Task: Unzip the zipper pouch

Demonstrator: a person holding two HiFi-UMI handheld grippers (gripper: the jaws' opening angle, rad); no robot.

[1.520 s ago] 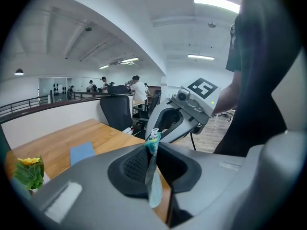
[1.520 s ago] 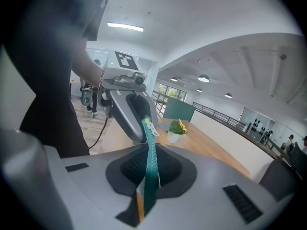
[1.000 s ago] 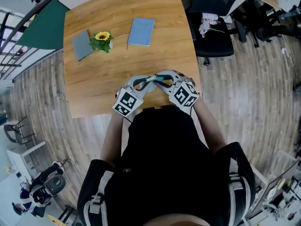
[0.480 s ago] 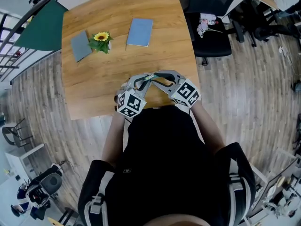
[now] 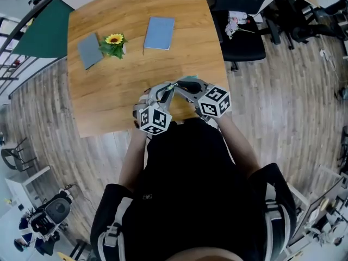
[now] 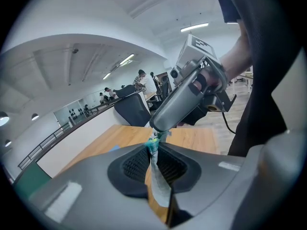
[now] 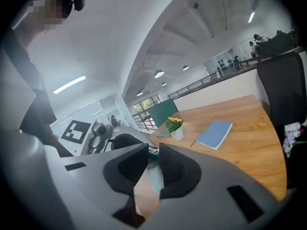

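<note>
The zipper pouch, pale grey with a teal zip, hangs above the front of the wooden table between both grippers. My left gripper is shut on a thin edge of the pouch fabric just below the teal zip end. My right gripper meets it tip to tip. Its jaws have just been closing, with the zipper pull and pale fabric between them. In the left gripper view the right gripper comes down onto the pull.
A blue notebook, a grey notebook and a potted sunflower lie at the far side of the table. A black office chair stands to the right of the table. The person's torso is against the front edge.
Both grippers have rolled in place, so their marker cubes show other faces. Their tips stay together at the pouch. The right cube has shifted slightly up and right.
</note>
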